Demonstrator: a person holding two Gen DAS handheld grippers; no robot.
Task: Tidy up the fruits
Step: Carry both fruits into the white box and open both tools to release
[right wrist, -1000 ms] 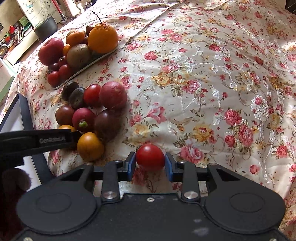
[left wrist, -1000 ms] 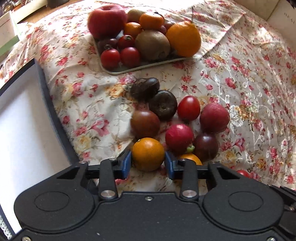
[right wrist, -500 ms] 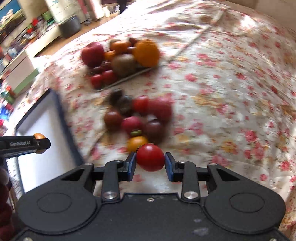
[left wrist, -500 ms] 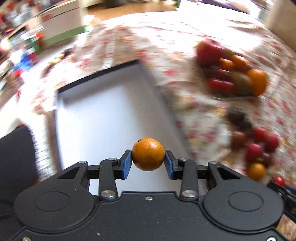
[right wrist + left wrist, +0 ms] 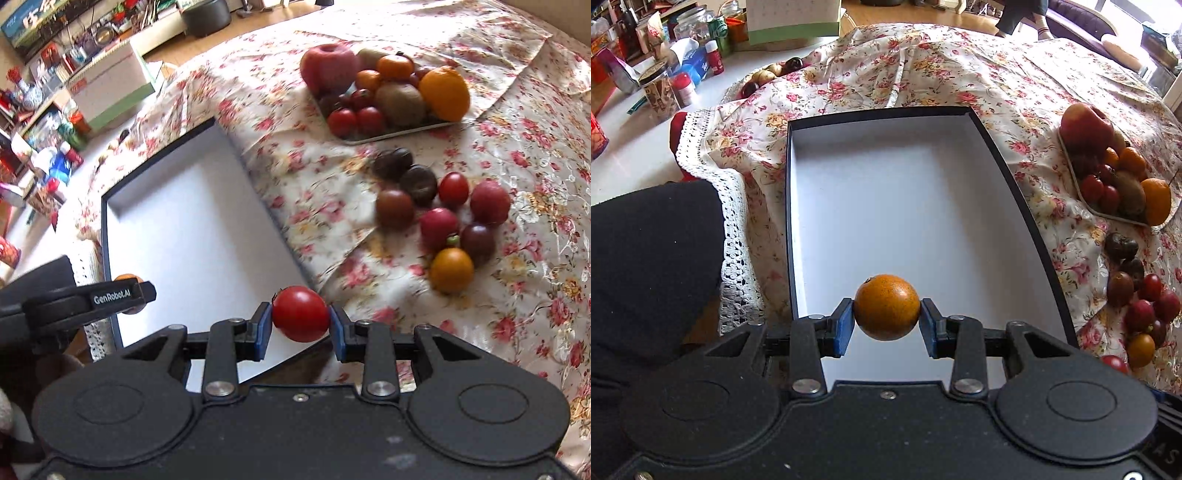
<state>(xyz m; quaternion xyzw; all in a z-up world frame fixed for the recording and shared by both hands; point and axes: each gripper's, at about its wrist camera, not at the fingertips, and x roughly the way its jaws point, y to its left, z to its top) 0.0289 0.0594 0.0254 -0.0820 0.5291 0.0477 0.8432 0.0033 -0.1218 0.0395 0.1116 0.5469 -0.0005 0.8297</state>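
My left gripper is shut on an orange tomato and holds it above the near end of a white box with a dark rim. My right gripper is shut on a red tomato and holds it over the box's right rim. The left gripper with its orange tomato also shows in the right wrist view, at the box's near left. A pile of several loose tomatoes lies on the floral cloth right of the box.
A tray with an apple, kiwi, oranges and small tomatoes stands beyond the loose pile; it also shows in the left wrist view. A dark sleeve lies left of the box. Jars and boxes crowd the far left.
Both grippers lifted their tomatoes from the cloth and swung left. The left one now hangs over the white box, the right one over its right rim.
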